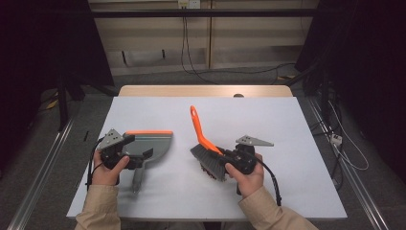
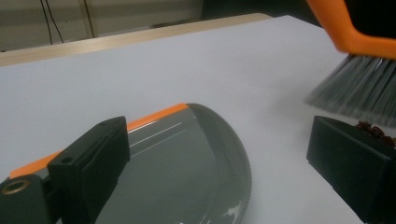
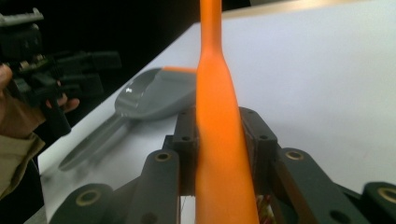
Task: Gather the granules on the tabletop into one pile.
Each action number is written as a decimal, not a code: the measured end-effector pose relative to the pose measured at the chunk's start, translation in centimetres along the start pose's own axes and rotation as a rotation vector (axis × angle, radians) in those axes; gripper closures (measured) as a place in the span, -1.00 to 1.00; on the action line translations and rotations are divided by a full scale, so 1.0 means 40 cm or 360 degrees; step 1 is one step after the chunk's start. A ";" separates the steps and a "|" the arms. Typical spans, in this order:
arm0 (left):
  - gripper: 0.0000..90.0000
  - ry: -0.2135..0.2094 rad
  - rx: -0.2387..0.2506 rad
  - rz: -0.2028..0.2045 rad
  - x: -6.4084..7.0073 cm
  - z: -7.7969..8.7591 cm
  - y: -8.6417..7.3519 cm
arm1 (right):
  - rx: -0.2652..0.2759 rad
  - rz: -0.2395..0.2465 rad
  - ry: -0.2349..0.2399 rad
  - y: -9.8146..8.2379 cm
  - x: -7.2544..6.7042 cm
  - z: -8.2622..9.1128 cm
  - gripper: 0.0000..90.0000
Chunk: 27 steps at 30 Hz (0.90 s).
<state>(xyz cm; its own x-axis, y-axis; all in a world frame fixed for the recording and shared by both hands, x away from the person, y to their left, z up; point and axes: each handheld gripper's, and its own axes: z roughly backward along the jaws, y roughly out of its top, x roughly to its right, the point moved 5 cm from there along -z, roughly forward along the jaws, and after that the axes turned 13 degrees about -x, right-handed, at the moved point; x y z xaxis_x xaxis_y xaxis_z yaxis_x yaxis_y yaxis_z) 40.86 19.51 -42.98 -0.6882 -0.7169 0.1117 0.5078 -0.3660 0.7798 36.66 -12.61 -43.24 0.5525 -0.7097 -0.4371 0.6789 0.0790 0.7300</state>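
A grey dustpan [image 1: 153, 143] with an orange lip lies flat on the white table [image 1: 287, 124], its handle toward the person. My left gripper [image 1: 138, 147] hovers over its near left part, open, with jaws spread wide. In the left gripper view one jaw sits above the dustpan [image 2: 187, 172] and the other stands off to the side. My right gripper [image 1: 225, 155] is shut on the orange handle of a brush [image 1: 198, 127]. The grey bristles [image 1: 206, 159] point down-left over a small heap of brown bits [image 1: 207, 171]. In the right gripper view both pads clamp the handle [image 3: 215, 93].
The white table top has open room at the back and right. A wooden strip [image 1: 206, 91] runs along its far edge. Cables [image 1: 344, 143] trail over the floor to the right. Dark frames stand at both sides.
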 end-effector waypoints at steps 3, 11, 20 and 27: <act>-0.87 -0.0005 0.0001 0.0002 0.001 0.000 0.000 | 0.0024 0.0095 -0.0003 0.020 0.027 0.005 0.58; -0.87 -0.0002 -0.0004 0.0006 0.000 -0.001 -0.001 | -0.0090 0.0407 -0.0141 0.018 0.090 -0.018 0.58; -0.87 -0.0002 -0.0005 0.0011 -0.001 -0.002 -0.001 | -0.0192 0.0705 -0.0083 -0.001 0.090 -0.062 0.58; -0.87 -0.0003 -0.0010 0.0000 0.002 -0.004 -0.001 | -0.0206 0.0754 -0.0050 -0.014 0.058 -0.065 0.58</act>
<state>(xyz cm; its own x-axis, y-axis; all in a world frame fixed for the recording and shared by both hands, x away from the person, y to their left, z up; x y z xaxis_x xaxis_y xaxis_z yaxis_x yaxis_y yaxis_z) 40.87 19.36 -43.09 -0.6893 -0.7156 0.1129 0.5110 -0.3697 0.7760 38.82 -12.49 -46.05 0.8016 -0.5953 -0.0550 0.4118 0.4832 0.7726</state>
